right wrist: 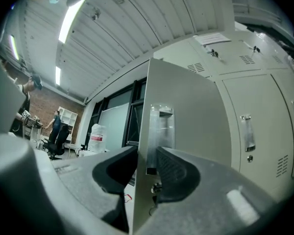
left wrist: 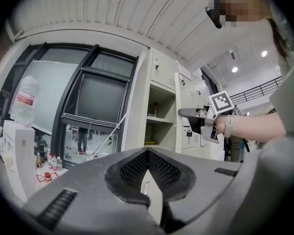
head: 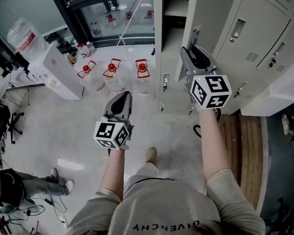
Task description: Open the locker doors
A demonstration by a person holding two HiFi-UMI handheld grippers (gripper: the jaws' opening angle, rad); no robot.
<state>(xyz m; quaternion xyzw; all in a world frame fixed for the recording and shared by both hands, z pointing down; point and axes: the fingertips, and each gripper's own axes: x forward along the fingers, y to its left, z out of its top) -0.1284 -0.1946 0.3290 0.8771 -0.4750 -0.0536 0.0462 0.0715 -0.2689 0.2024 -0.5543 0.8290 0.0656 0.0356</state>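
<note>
The door (right wrist: pixel 186 111) is part-way open and stands out from the lockers (head: pixel 255 43) on the person's right. Its long axis is vertical. Its free edge points back at the right gripper (right wrist: pixel 147 165), and the hinge side is farthest from the camera.

The right gripper is clenched on that free edge, one jaw behind the panel and one on the front face, level with the handle (right wrist: pixel 160 126). The left gripper (left wrist: pixel 148 155) is clenched on nothing and hangs in open air, well apart from the lockers.

Handling, as judged: the door looks like thin painted sheet metal, so it should be stiff, light and free-swinging about its hinge line. The smooth paint may let the pads slip. The best hold is the free edge beside the handle, farthest from the hinges. Other doors on the bank remain closed.
</note>
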